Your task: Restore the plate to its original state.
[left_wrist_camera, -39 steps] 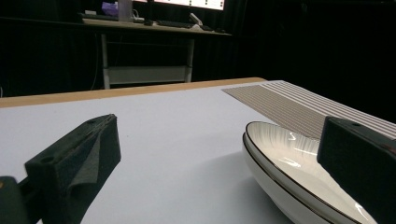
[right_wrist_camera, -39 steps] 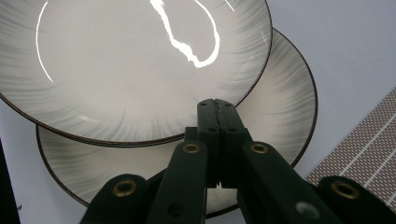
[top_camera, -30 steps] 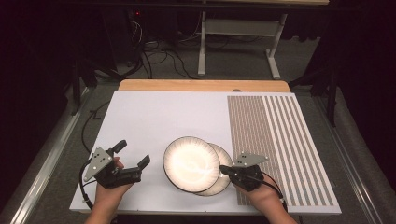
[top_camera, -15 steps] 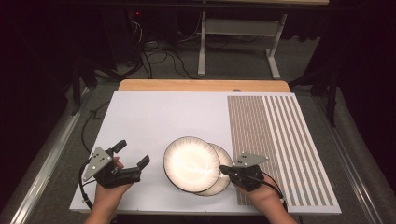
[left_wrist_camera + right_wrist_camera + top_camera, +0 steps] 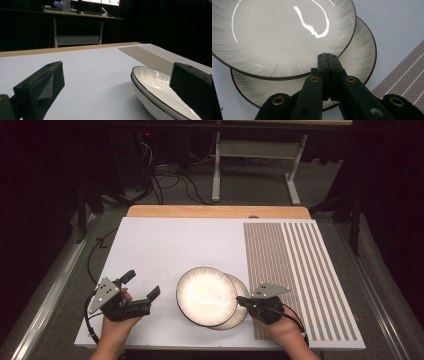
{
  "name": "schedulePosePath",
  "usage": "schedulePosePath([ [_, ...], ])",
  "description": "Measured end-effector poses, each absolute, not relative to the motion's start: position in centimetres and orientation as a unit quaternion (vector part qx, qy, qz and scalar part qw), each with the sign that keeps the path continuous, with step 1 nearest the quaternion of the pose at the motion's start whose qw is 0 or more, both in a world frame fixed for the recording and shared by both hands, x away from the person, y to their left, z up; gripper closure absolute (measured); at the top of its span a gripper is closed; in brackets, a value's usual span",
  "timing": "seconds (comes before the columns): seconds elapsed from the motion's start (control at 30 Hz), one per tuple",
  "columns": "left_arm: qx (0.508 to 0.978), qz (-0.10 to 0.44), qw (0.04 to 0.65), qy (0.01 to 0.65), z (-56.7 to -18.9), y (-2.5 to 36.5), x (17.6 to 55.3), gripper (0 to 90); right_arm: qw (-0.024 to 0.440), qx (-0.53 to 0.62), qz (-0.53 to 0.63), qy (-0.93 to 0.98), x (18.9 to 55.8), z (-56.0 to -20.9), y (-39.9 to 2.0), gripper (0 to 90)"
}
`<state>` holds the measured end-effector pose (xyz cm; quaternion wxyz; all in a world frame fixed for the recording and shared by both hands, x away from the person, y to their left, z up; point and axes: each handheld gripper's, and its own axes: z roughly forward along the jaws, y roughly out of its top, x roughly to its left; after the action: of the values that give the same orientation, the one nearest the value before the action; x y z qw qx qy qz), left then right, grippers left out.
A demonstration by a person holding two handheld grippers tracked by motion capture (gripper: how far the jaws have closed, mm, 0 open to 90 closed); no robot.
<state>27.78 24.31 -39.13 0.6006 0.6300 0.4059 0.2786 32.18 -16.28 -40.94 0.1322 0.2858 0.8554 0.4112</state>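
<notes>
Two white plates with dark rims lie stacked and offset near the table's front edge. The top plate (image 5: 206,296) (image 5: 282,35) covers most of the lower plate (image 5: 242,314) (image 5: 359,57), which sticks out to the right. My right gripper (image 5: 241,301) (image 5: 328,55) is shut with nothing between its jaws, its tip hovering over the lower plate right at the top plate's rim. My left gripper (image 5: 142,284) (image 5: 116,72) stands open to the left of the plates, a little apart from them. The top plate (image 5: 155,85) lies just ahead of its right jaw.
The plates rest on a white board (image 5: 170,250). A brown striped mat (image 5: 295,265) covers the board's right part. A wooden strip (image 5: 215,211) runs along the far edge. Beyond it stand a metal table frame (image 5: 255,150) and cables on the floor.
</notes>
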Motion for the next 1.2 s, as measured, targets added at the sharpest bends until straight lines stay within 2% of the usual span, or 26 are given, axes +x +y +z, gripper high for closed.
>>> schedulePosePath([
  [1.2, 0.634, 0.276, 0.598, 0.406, -39.2, 24.3, 27.8, 0.2, 0.139, 0.299, 0.413, 0.849, 32.2, -40.6, -17.9, 90.0],
])
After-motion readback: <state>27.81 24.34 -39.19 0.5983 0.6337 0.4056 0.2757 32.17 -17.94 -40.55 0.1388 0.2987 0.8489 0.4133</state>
